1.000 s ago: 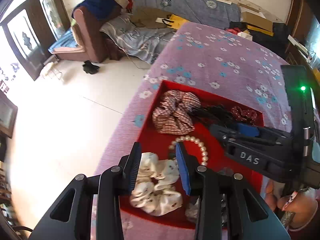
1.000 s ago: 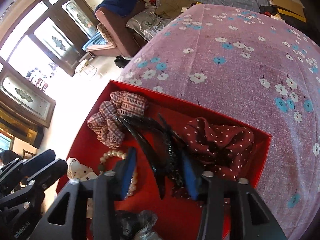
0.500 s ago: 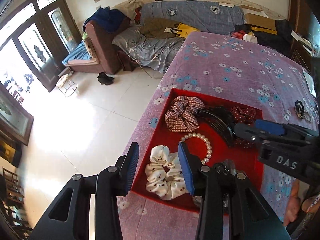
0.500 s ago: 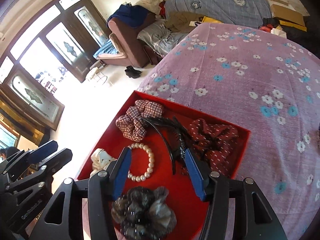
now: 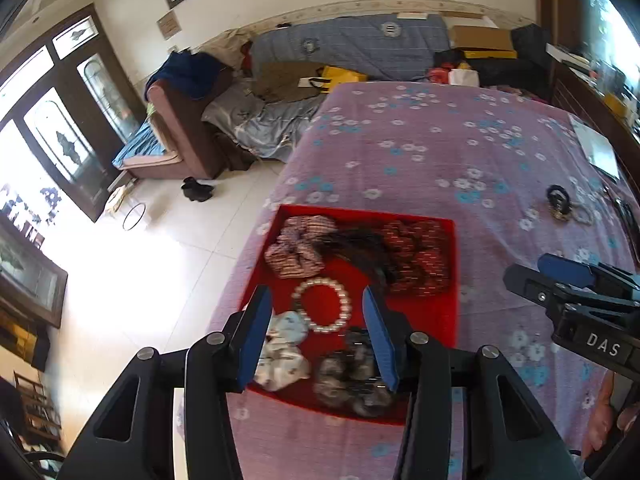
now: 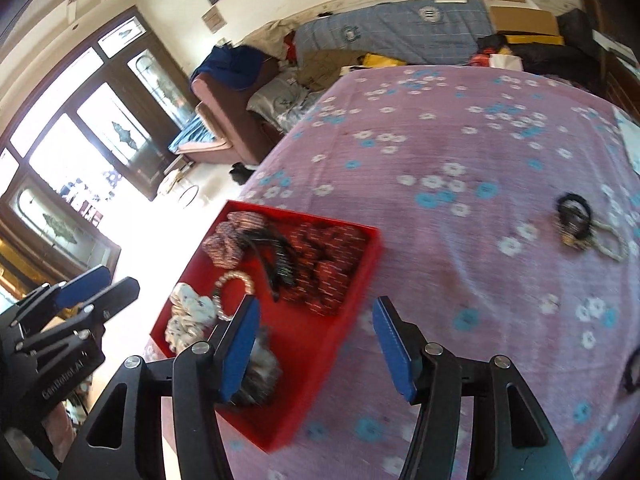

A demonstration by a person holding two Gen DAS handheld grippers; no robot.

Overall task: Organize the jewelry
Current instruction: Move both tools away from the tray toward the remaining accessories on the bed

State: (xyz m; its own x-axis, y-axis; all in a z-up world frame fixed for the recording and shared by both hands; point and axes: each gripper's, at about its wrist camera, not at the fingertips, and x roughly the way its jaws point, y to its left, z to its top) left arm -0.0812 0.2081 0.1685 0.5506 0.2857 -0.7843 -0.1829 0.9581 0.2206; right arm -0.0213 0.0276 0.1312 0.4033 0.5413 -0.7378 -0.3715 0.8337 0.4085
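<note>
A red tray (image 5: 454, 320) (image 6: 362, 276) sits on the purple flowered bedspread. It holds a plaid scrunchie (image 5: 298, 246), a black hair claw (image 5: 368, 250), a dark red dotted scrunchie (image 5: 420, 258), a pearl bracelet (image 5: 322, 306), a white scrunchie (image 5: 280, 354) and a grey scrunchie (image 5: 352, 376). My left gripper (image 5: 316, 336) is open and empty above the tray's near side. My right gripper (image 6: 316, 346) is open and empty above the tray's right edge. A black hair tie with loose jewelry (image 6: 578, 222) (image 5: 560, 204) lies on the bedspread to the right.
The bedspread (image 6: 460, 140) stretches far and right of the tray. A white paper (image 5: 596, 150) lies near its right edge. The bed's left edge drops to a tiled floor (image 5: 140, 260). A sofa with piled clothes (image 5: 208, 120) stands beyond.
Both grippers have pulled back and risen away from the tray, and their jaws have opened wider. The right gripper has swung to the right, bringing the loose jewelry into view.
</note>
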